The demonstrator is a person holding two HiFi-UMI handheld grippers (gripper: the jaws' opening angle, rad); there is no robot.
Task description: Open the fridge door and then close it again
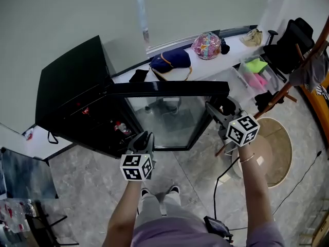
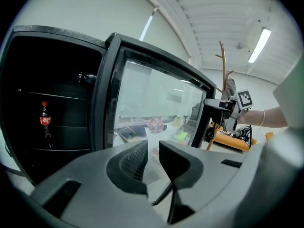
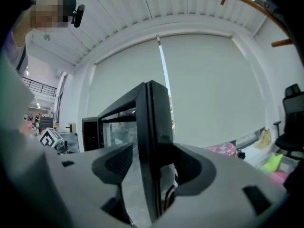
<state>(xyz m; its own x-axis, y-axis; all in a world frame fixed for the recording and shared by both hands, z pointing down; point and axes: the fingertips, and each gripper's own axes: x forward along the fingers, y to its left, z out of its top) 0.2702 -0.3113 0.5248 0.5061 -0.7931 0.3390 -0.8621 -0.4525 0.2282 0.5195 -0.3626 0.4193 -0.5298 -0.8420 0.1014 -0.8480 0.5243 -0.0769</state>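
The black fridge [image 1: 72, 89] stands with its glass door [image 1: 167, 121] swung wide open toward me. A cola bottle [image 1: 121, 128] stands on a shelf inside. My right gripper [image 1: 216, 110] is at the door's free edge [image 3: 154, 137]. Its jaws straddle that edge, and the left pad [image 3: 114, 161] stands clear of the glass. My left gripper [image 1: 144, 137] hovers in front of the fridge's open mouth near the hinge side. Its jaws are a narrow gap apart with nothing between them [image 2: 152, 152]. The left gripper view shows the door [image 2: 156, 91], the bottle [image 2: 45, 120] and the right gripper [image 2: 222, 109] at the far edge.
Behind the door runs a white ledge [image 1: 205, 68] with a blue bag [image 1: 170, 59] and a pink bag [image 1: 206, 46]. A wooden coat stand [image 1: 288, 89], a round rug [image 1: 275, 145] and clear boxes [image 1: 256, 72] are on the right. A cable [image 1: 221, 178] trails on the floor.
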